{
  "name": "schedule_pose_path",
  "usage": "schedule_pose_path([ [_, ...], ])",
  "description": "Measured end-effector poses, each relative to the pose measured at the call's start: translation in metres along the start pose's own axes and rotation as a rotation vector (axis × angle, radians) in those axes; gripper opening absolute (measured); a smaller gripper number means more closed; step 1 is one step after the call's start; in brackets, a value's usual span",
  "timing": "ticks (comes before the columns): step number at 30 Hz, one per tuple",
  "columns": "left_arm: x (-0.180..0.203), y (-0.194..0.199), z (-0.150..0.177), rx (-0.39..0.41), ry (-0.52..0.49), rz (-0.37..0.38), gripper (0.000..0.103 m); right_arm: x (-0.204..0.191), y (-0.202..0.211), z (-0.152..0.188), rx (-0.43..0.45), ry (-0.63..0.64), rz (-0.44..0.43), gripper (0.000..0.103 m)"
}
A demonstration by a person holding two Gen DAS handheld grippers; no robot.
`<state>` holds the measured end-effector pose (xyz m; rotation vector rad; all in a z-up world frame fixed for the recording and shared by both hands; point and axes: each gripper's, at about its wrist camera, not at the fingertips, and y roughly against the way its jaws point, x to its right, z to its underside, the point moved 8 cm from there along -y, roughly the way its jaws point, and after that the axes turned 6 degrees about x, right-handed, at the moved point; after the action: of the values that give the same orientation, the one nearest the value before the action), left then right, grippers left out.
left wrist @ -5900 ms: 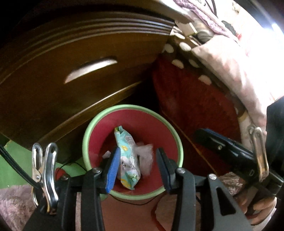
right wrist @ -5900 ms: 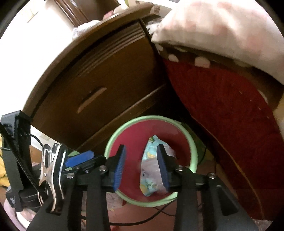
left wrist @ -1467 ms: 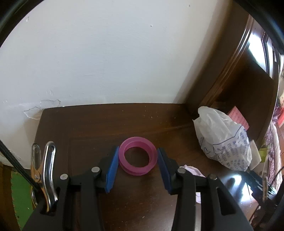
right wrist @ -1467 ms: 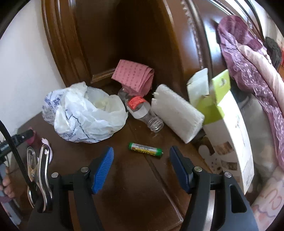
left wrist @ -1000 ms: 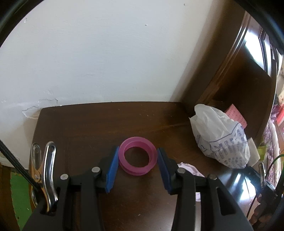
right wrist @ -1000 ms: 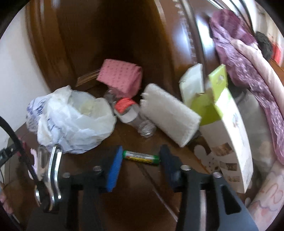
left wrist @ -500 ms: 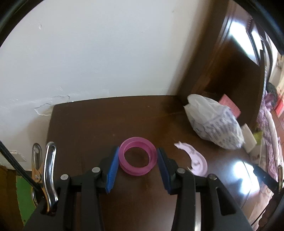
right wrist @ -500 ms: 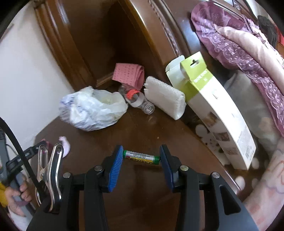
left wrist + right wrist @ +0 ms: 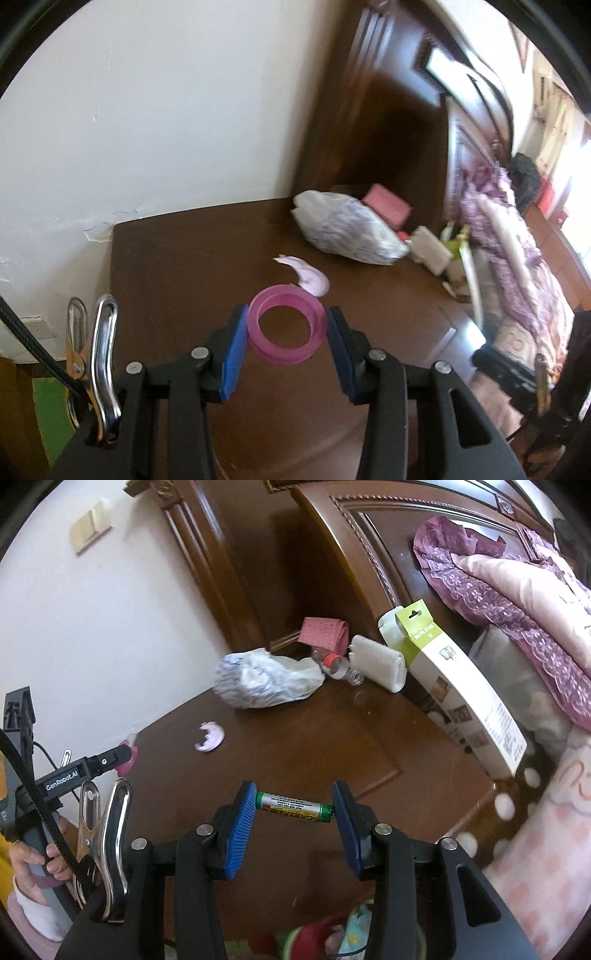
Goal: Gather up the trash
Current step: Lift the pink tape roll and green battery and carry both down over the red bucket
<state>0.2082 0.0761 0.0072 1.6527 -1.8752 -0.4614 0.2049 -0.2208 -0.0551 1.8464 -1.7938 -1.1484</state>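
My left gripper [image 9: 286,330] is shut on a pink plastic ring [image 9: 287,324], held clear above the dark wooden nightstand top [image 9: 177,258]. My right gripper [image 9: 294,806] is shut on a green battery [image 9: 294,808], gripped end to end and lifted over the same nightstand [image 9: 295,746]. The left gripper [image 9: 123,758] with the pink ring shows at the left of the right wrist view, held by a hand [image 9: 31,860]. The red bin with a green rim [image 9: 310,938] peeks in below the right gripper.
On the nightstand lie a pale pink scrap [image 9: 209,736], a crumpled white plastic bag [image 9: 264,683], a pink cloth [image 9: 325,631], an empty bottle [image 9: 338,668], a white sponge [image 9: 378,668] and a green-and-white box [image 9: 458,690]. Bedding [image 9: 517,572] lies at the right, a wall behind.
Both grippers have pulled back and up from the nightstand with the ring and the battery. The battery left the wood after the right jaws shut on it. The items on top look smaller now.
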Motion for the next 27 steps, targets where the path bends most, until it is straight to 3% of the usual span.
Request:
schedule_pose_path([
  [14, 0.063, 0.069, 0.064, 0.013, -0.069, 0.1, 0.044, -0.017, 0.078, 0.041, 0.067, 0.024, -0.06, 0.043],
  [27, 0.112, 0.099, 0.14, -0.036, -0.112, 0.183, 0.044, 0.009, 0.119, 0.098, 0.074, -0.01, -0.067, 0.043],
])
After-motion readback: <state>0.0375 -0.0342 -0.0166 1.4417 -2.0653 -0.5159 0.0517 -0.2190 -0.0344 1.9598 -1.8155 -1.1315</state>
